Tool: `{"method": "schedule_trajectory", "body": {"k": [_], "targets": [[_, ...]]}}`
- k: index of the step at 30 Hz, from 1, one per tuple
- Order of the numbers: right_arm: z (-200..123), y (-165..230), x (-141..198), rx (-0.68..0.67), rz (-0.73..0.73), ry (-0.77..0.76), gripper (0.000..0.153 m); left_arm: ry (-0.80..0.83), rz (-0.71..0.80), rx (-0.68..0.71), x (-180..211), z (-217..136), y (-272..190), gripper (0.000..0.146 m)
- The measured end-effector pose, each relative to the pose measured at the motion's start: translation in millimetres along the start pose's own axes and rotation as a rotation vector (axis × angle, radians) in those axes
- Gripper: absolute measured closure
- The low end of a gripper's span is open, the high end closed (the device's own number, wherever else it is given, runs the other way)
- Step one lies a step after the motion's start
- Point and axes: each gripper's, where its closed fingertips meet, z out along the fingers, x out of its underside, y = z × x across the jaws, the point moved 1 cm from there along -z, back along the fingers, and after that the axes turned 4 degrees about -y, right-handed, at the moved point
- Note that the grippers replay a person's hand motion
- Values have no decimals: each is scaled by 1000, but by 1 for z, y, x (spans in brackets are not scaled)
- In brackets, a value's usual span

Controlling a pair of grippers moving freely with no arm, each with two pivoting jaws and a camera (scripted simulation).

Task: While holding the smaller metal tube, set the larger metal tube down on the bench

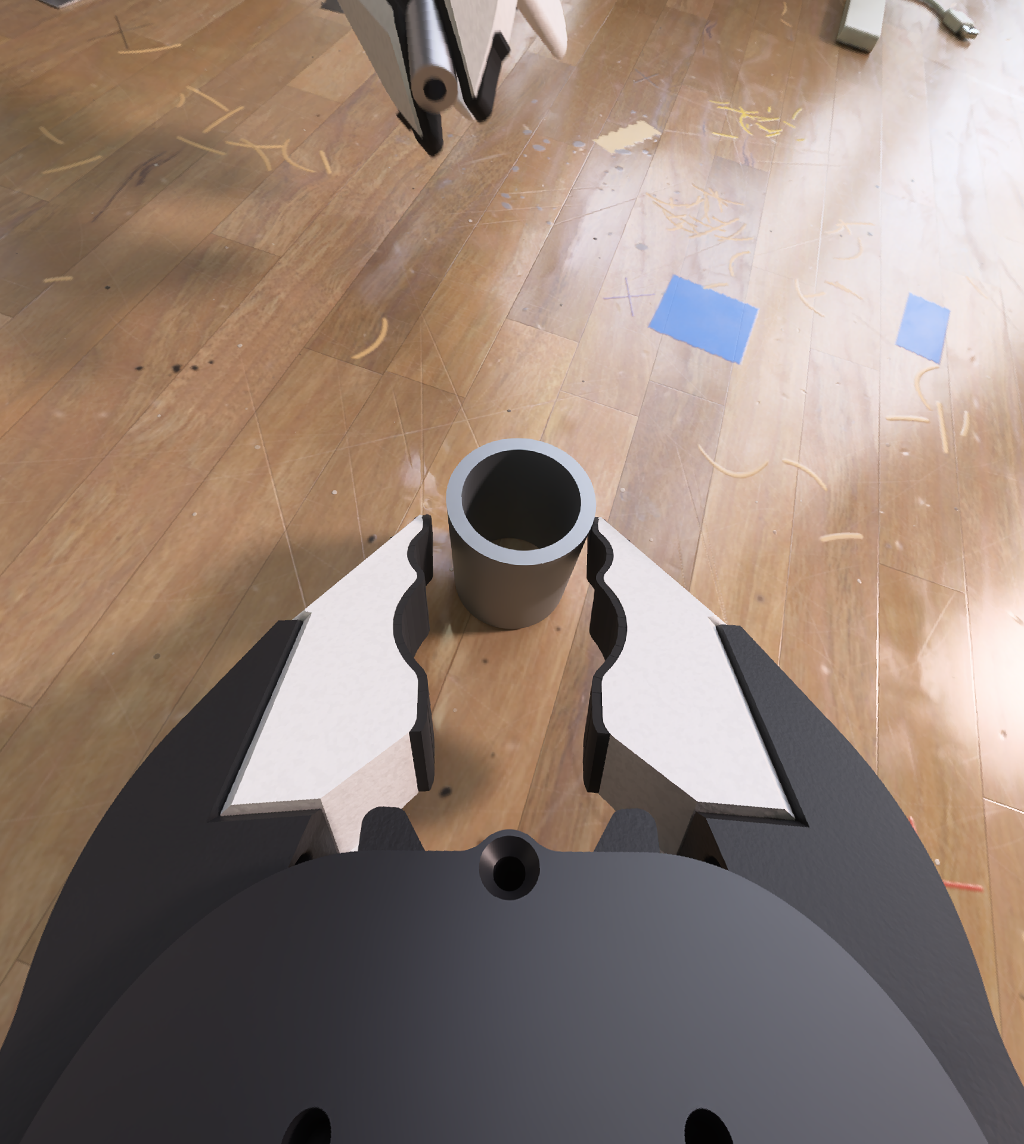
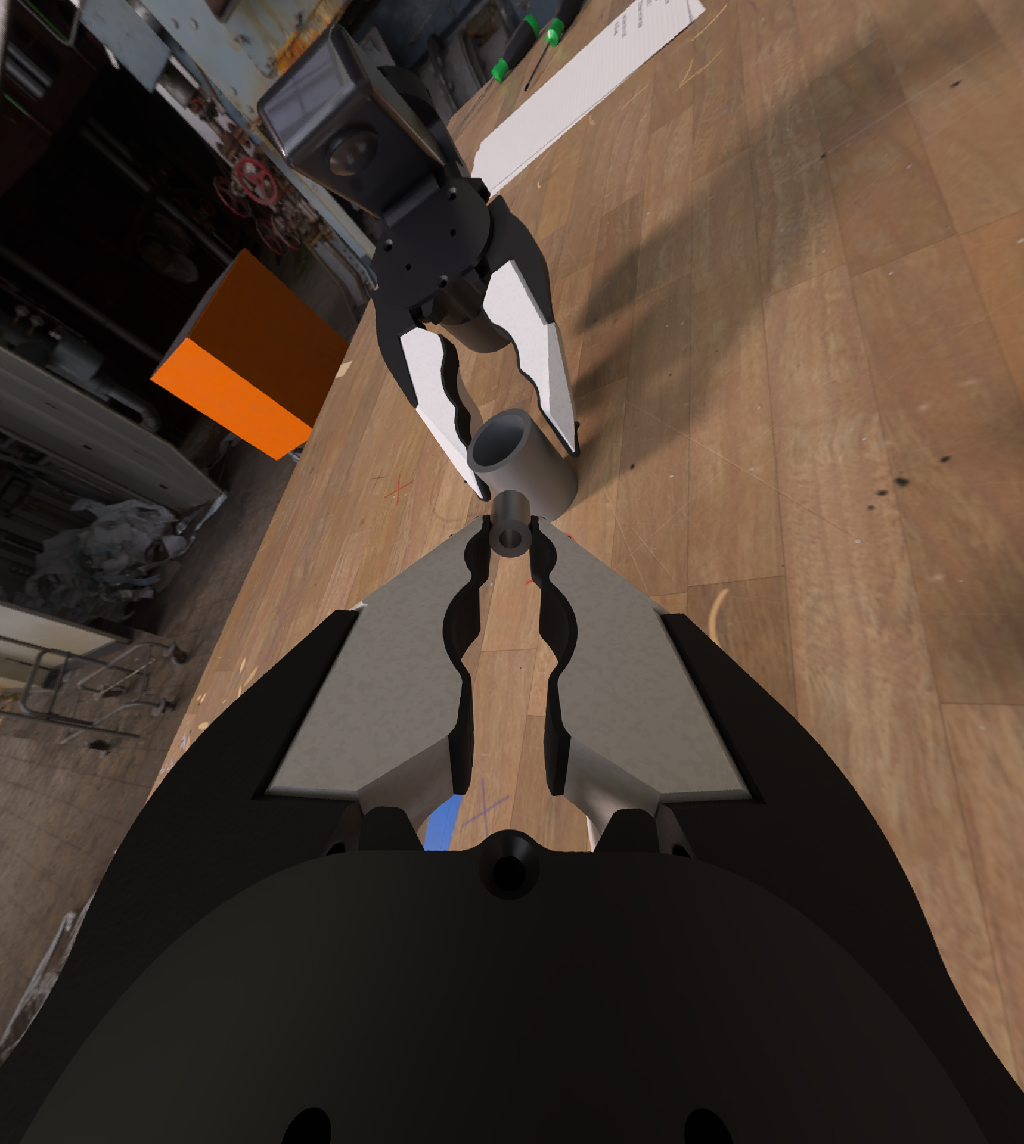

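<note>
The larger metal tube [image 1: 519, 557] is a short grey cylinder standing upright on the wooden bench [image 1: 187, 433], open end up. My left gripper [image 1: 511, 526] is open, its fingertips on either side of the tube with a thin gap on the left. My right gripper [image 2: 509, 525] is shut on the smaller metal tube [image 2: 508, 535] at its fingertips and holds it above the bench. In the right wrist view the larger tube [image 2: 522, 464] stands just beyond it, between the left gripper's white fingers [image 2: 550, 377]. The left wrist view shows the right gripper [image 1: 457, 127] with the smaller tube [image 1: 432, 68] at the top.
An orange box [image 2: 249, 365] sits beyond the bench's edge. A white sheet [image 2: 577, 86] and green-handled screwdrivers [image 2: 516, 49] lie at the far end. Two blue tape patches [image 1: 704, 319] and scattered wood shavings [image 1: 701, 216] mark the bench. A grey box [image 1: 862, 25] is far right.
</note>
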Motion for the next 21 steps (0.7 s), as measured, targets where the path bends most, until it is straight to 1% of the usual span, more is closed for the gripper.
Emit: {"method": "schedule_trajectory", "body": {"k": [5, 11, 21], "targets": [[13, -3, 9, -46, 43, 6, 141, -7, 5, -12, -1, 0, 1, 96], [26, 0, 15, -90, 55, 23, 141, -18, 12, -8, -4, 3, -2, 98], [35, 6, 18, -157, 103, 29, 141, -41, 5, -28, -8, 4, 0, 101]]}}
